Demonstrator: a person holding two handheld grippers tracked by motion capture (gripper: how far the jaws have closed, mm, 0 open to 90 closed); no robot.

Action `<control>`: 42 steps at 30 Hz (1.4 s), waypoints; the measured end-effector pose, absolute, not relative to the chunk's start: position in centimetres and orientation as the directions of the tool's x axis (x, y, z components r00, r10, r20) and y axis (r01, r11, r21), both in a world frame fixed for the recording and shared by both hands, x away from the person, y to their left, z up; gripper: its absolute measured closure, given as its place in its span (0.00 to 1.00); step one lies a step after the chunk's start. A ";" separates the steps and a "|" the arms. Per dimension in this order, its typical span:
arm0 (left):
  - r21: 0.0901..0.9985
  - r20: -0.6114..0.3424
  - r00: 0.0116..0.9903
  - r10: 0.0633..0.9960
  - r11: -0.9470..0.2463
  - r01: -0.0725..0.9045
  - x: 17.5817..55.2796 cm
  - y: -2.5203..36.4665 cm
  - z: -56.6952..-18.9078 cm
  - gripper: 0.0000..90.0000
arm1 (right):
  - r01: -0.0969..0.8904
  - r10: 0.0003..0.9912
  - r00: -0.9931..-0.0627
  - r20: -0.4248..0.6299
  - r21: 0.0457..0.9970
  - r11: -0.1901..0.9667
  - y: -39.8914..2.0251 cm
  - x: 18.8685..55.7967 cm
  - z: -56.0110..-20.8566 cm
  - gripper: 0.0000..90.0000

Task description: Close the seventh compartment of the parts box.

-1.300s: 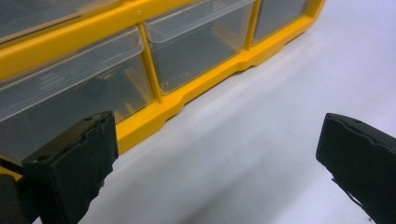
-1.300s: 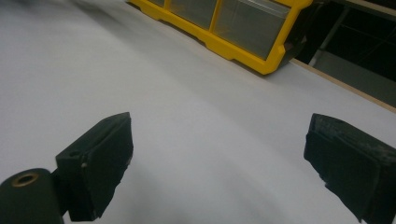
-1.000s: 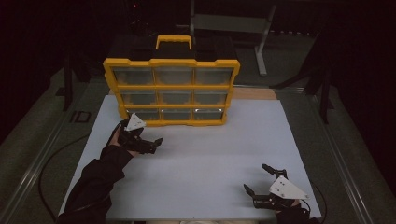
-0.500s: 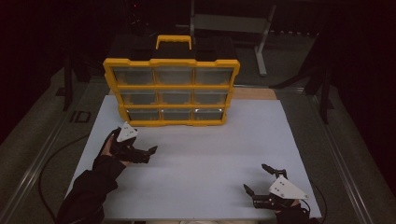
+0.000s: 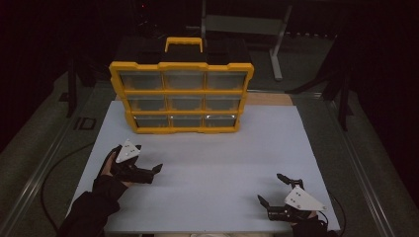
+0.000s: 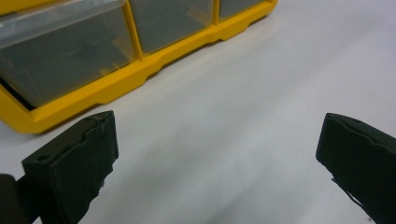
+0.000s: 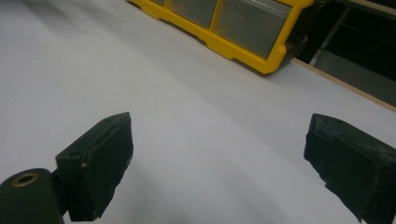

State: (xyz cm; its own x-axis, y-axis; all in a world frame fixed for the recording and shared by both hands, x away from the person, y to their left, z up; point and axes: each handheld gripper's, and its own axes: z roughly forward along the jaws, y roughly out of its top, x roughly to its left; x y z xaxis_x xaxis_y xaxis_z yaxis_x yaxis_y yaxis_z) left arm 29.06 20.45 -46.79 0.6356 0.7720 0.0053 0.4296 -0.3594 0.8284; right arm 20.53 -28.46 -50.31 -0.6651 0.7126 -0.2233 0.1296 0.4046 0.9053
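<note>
My left gripper (image 5: 157, 169) and right gripper (image 5: 273, 190) stand wide, empty; the high view alone shows the organizer's (image 5: 181, 94) handle (image 5: 184, 43).

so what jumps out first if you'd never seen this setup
The yellow drawer cabinet with clear drawers stands at the far edge of the white mat, bright against a dark room. Two black grippers rest near the front, the left gripper and the right gripper, both with jaws wide open and nothing between them.
</note>
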 end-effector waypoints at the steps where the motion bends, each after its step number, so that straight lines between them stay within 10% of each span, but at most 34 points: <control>1: 0.829 0.011 0.636 0.772 -0.362 0.426 28.9 20.5 -46.9 0.00 | 0.130 0.713 -0.665 -0.223 0.905 0.405 -28.4 20.5 -50.3 0.09; 42: 0.837 0.009 0.593 0.805 -0.331 0.437 24.6 21.5 -50.5 0.00 | 0.131 0.707 -0.670 -0.224 0.903 0.410 -28.5 20.6 -50.4 0.09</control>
State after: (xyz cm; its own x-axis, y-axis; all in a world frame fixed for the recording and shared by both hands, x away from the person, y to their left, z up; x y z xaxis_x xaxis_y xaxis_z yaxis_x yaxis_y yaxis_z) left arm 24.63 21.47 -50.52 0.5926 0.8054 0.0087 0.4369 -0.3305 0.8366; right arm 20.57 -28.47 -50.42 -0.6703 0.7074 -0.2241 0.1308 0.4099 0.9027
